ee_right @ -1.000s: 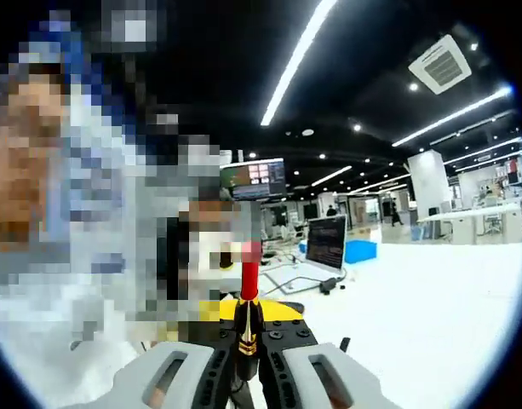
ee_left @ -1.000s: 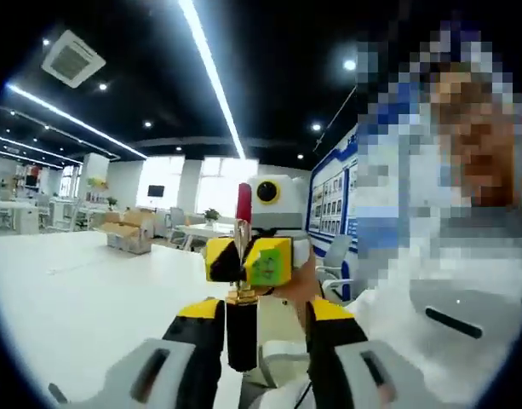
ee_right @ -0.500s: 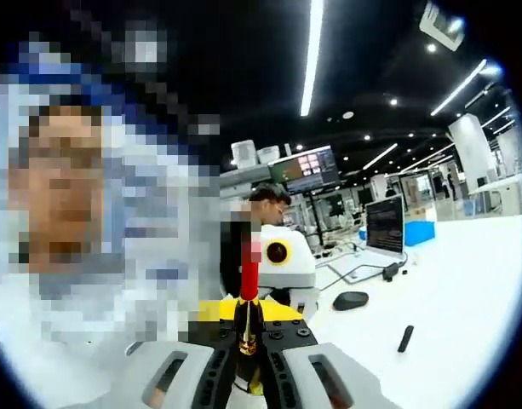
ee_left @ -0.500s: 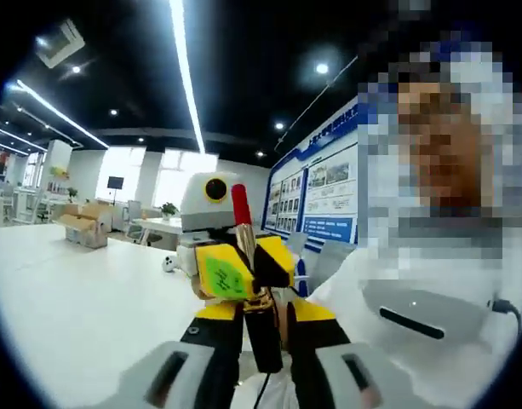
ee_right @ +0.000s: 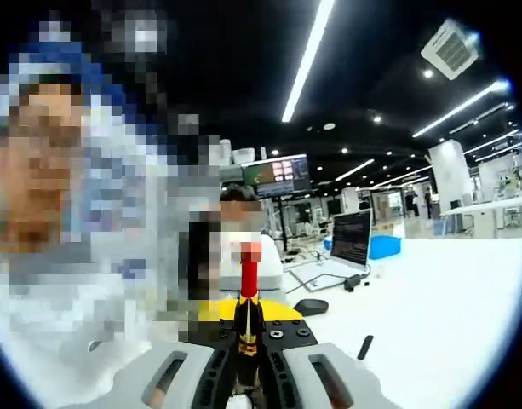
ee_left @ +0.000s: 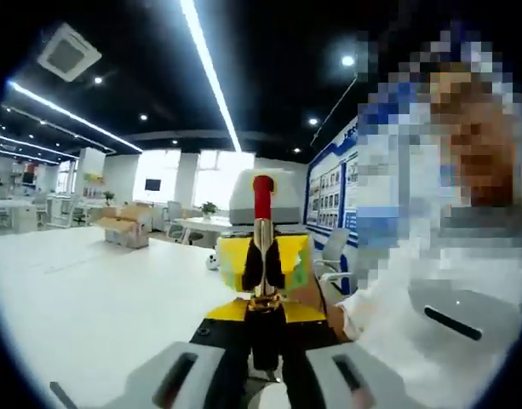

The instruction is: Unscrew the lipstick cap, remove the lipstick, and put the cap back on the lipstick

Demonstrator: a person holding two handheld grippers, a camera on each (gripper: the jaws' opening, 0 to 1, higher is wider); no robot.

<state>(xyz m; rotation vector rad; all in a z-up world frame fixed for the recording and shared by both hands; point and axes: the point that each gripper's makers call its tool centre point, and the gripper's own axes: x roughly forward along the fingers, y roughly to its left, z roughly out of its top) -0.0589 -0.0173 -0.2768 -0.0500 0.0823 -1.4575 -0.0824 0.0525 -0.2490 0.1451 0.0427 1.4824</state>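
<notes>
The white tabletop (ee_left: 82, 298) stretches away below both grippers, and in the right gripper view a laptop (ee_right: 350, 243) and a dark mouse (ee_right: 310, 306) sit on it farther back; nothing of the task rests there, since the work is done in the air in front of the person (ee_left: 431, 298).

The left gripper (ee_left: 262, 358) and the right gripper (ee_right: 246, 362) face each other, so each camera looks straight at the other tool. In the left gripper view the right gripper shows as a yellow-and-black block just beyond the stick. That opposed hold probably lets one tool steady the tube while the other works on it.

The lipstick (ee_left: 262, 256) stands upright between them, its black base at the bottom, a gold collar above, and the red bullet (ee_left: 262, 197) bare at the top. The left gripper's jaws are pressed onto the black base. The right gripper's jaws pinch the lipstick (ee_right: 247, 319) near the gold collar.

The small dark piece lying on the tabletop (ee_right: 364, 347) could be the cap; it is too small to tell.
</notes>
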